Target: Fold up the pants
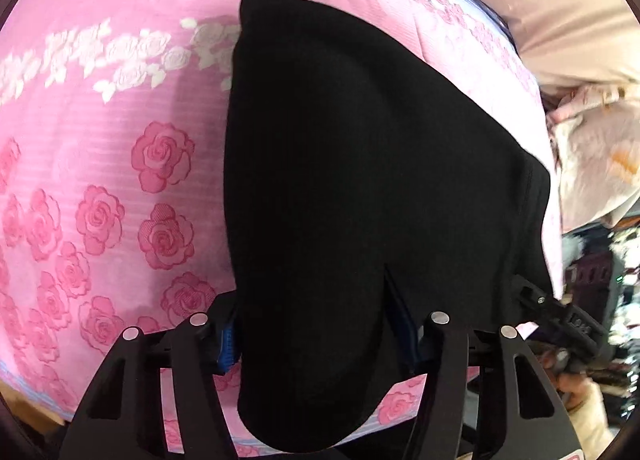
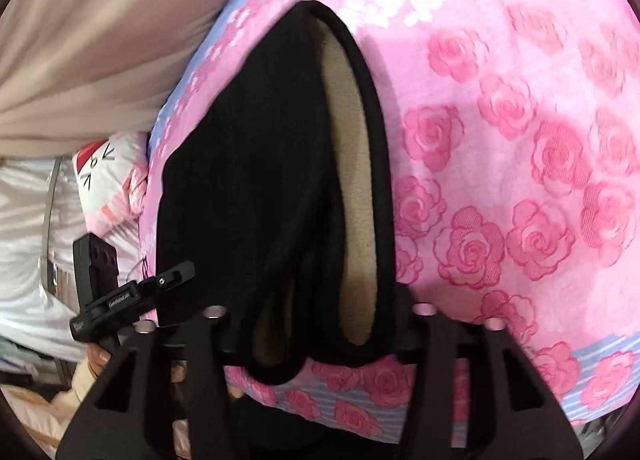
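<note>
The black pants point(image 1: 360, 180) hang between both grippers above the pink rose bedspread point(image 1: 100, 188). My left gripper point(image 1: 316, 340) is shut on the near edge of the pants, and the cloth drapes over and below its fingers. In the right wrist view the pants point(image 2: 248, 180) show a beige fleece lining point(image 2: 352, 188) inside an open black hem. My right gripper point(image 2: 316, 336) is shut on that end of the pants. Each gripper shows in the other's view, the right one point(image 1: 568, 320) and the left one point(image 2: 112, 300), close beside the cloth.
The bedspread point(image 2: 500, 180) covers most of both views, with a blue striped border point(image 2: 360, 412) at its near edge. A beige sheet point(image 2: 100, 40) and a cartoon-print pillow point(image 2: 104, 180) lie beyond the bed's side. Cluttered items point(image 1: 600, 280) sit at the right.
</note>
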`<state>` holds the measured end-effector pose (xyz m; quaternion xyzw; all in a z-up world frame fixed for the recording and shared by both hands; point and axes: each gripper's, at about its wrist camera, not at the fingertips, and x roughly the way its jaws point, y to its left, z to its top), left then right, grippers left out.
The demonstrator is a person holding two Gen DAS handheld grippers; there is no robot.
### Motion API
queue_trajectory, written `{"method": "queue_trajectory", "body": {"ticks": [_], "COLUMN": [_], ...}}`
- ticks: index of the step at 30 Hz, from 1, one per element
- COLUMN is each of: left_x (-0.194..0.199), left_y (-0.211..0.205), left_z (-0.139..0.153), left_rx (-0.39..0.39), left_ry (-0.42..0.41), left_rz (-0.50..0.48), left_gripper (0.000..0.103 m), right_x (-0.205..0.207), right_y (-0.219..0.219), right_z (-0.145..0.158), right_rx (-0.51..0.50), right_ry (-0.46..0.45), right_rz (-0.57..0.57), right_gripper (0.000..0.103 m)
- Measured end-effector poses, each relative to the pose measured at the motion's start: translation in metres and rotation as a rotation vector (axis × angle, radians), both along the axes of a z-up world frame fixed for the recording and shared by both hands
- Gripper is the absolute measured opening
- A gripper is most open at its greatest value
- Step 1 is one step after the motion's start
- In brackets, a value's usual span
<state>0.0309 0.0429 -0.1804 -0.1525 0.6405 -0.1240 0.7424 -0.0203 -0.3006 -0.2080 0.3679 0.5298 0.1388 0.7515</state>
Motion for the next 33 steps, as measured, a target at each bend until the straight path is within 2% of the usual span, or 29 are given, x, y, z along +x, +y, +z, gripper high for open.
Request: {"method": "queue_trajectory", "body": {"ticks": [1, 2, 3, 4, 5, 6, 8, 9, 14, 16, 19, 22, 24, 27, 33], "left_x": [0.001, 0.003, 0.004, 0.004, 0.002, 0.001, -0.002, 0.002, 0.001, -0.006, -0.019, -0.029, -0.034, -0.034, -0.018], "left_y": [0.003, 0.007, 0.010, 0.010, 0.005, 0.003, 0.004, 0.001, 0.007, 0.011, 0.022, 0.029, 0.030, 0.031, 0.032], "left_z": [-0.002, -0.005, -0.009, -0.010, -0.009, -0.006, 0.001, 0.005, 0.041, 0.058, 0.072, 0.068, 0.067, 0.081, 0.142], "left_rx": [-0.020, -0.046, -0.062, -0.054, -0.016, 0.006, -0.021, -0.040, -0.125, -0.146, -0.166, -0.172, -0.169, -0.151, -0.076], "left_ry": [0.007, 0.007, 0.010, 0.011, 0.006, -0.003, -0.002, 0.002, 0.034, 0.056, 0.114, 0.196, 0.226, 0.203, 0.009], "left_rz": [0.016, 0.033, 0.044, 0.041, 0.025, 0.015, 0.022, 0.028, 0.027, 0.003, -0.007, 0.006, 0.007, -0.014, -0.092], "left_gripper": [0.064, 0.069, 0.071, 0.070, 0.066, 0.056, 0.041, 0.037, 0.034, 0.034, 0.034, 0.034, 0.034, 0.034, 0.034], "right_x": [0.000, 0.001, 0.001, 0.000, 0.000, -0.001, -0.003, -0.004, -0.008, -0.016, -0.032, -0.050, -0.055, -0.051, -0.024], "right_y": [0.000, 0.001, 0.000, 0.000, 0.000, 0.000, 0.000, 0.001, 0.009, 0.011, 0.013, 0.018, 0.025, 0.037, 0.059], "right_z": [0.001, 0.002, 0.001, 0.002, 0.004, 0.008, 0.018, 0.025, 0.064, 0.074, 0.071, 0.058, 0.064, 0.088, 0.157], "right_rx": [-0.002, -0.005, 0.005, 0.015, 0.023, 0.030, 0.045, 0.048, 0.072, 0.084, 0.135, 0.202, 0.187, 0.162, 0.087], "right_ry": [-0.002, 0.004, 0.011, 0.015, 0.018, 0.022, 0.027, 0.022, 0.023, 0.054, 0.125, 0.226, 0.228, 0.183, 0.005], "right_rz": [-0.004, -0.009, -0.014, -0.017, -0.018, -0.022, -0.022, -0.016, 0.013, 0.026, 0.030, 0.022, 0.033, 0.048, 0.089], "right_gripper": [0.051, 0.045, 0.039, 0.036, 0.032, 0.031, 0.030, 0.029, 0.029, 0.029, 0.029, 0.029, 0.029, 0.029, 0.029]}}
